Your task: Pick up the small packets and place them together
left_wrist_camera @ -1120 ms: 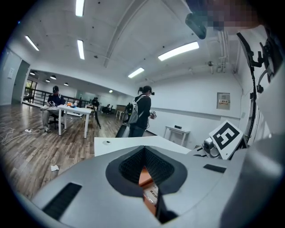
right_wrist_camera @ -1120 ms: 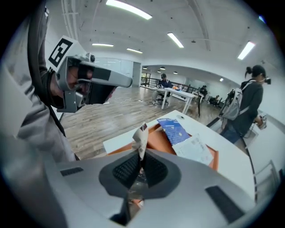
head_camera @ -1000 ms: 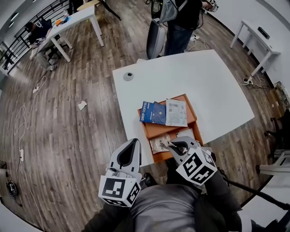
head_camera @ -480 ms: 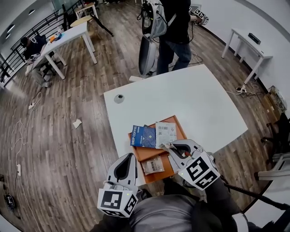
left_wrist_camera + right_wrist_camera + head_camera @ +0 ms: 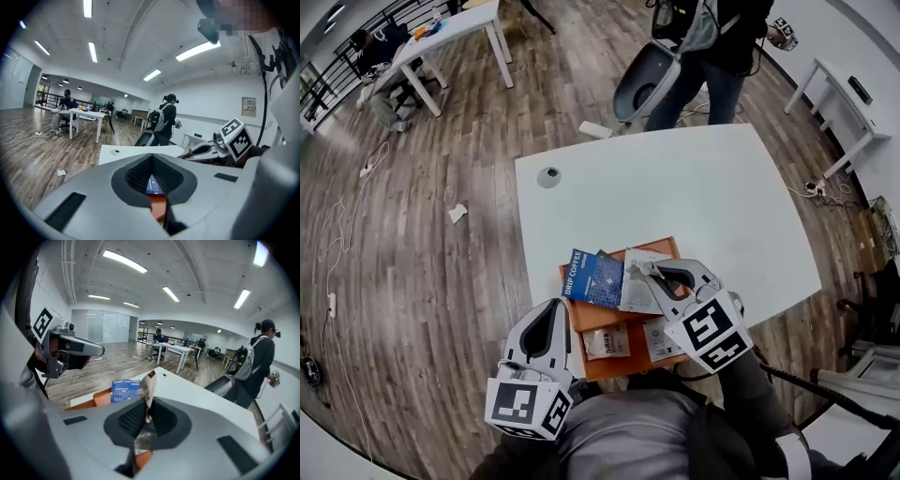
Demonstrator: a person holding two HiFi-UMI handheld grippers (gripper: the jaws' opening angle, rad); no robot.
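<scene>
Pinching a small packet tight, the right gripper hangs over the orange tray; left gripper is closed, empty.

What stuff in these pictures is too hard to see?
- Print on the packet in the right claw: edge-on in the right gripper view, too small in the head view.
- One small packet: partly under that claw's marker cube, head view.
- Orange tray: only a sliver shows past the left claw, left gripper view.
- Round thing on the table: too small, head view.
</scene>
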